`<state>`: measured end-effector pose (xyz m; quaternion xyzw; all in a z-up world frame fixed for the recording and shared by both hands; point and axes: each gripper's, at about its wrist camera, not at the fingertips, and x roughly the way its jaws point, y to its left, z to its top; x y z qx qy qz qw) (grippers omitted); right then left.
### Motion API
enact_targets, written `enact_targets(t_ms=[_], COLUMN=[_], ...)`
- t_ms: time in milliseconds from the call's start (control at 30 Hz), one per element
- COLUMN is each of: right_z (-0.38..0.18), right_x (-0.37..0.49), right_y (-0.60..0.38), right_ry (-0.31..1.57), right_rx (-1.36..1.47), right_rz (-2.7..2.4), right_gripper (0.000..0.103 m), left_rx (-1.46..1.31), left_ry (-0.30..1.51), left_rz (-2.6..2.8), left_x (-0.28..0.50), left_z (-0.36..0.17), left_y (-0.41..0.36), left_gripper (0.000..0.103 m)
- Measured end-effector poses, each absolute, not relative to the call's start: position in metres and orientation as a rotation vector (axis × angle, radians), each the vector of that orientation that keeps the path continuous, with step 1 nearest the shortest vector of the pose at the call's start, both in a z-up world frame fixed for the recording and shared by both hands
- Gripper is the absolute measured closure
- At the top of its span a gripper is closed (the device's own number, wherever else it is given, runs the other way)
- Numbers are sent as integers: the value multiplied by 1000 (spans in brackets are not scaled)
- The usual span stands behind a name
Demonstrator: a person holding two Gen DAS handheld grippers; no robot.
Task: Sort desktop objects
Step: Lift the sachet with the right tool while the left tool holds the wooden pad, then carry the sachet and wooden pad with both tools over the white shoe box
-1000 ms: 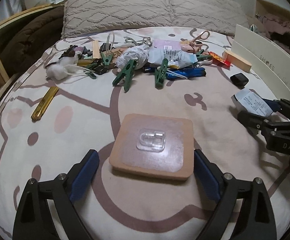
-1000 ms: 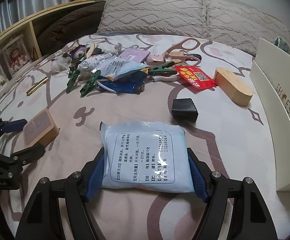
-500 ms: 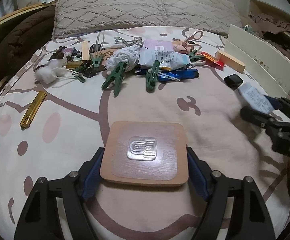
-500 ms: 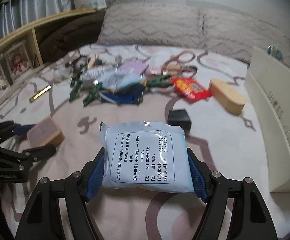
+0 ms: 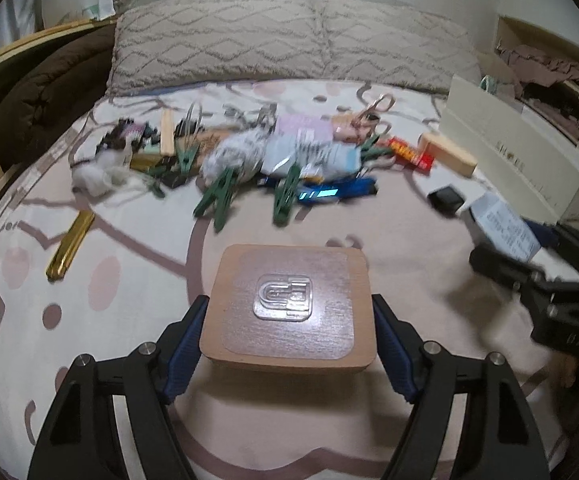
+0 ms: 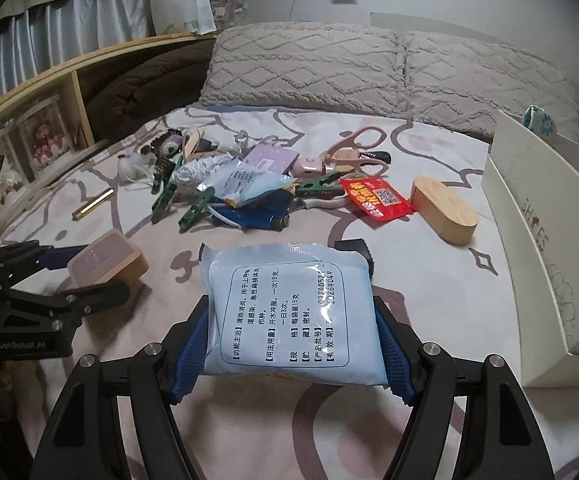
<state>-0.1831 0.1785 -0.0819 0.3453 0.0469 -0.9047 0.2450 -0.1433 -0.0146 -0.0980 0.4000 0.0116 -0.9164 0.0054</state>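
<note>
The square wooden block, with a clear plastic hook stuck on its top, sits pinched between the blue pads of the left gripper, above the patterned bedspread. The right gripper pinches a pale blue medicine sachet by its 2 side edges, near the white box on the right. Farther off lies the pile: green clothespins, a red packet, scissors. 2 pillows lie beyond.
</note>
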Motion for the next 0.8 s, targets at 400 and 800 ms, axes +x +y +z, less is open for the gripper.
enact_targets(t_ms=[400,800], right_z=[-27,26], right_x=[-168,-165], right_y=[209,245], right_ry=[92,65], right_rx=[802,644], right_rz=[-2552,-2657], right_gripper=[27,27], left_rx=[1092,932], left_ry=[59,115], left_rz=[-3003,-3141], left_x=[-150,-155], left_z=[-43,5], left_y=[18,54], left_gripper=[26,26])
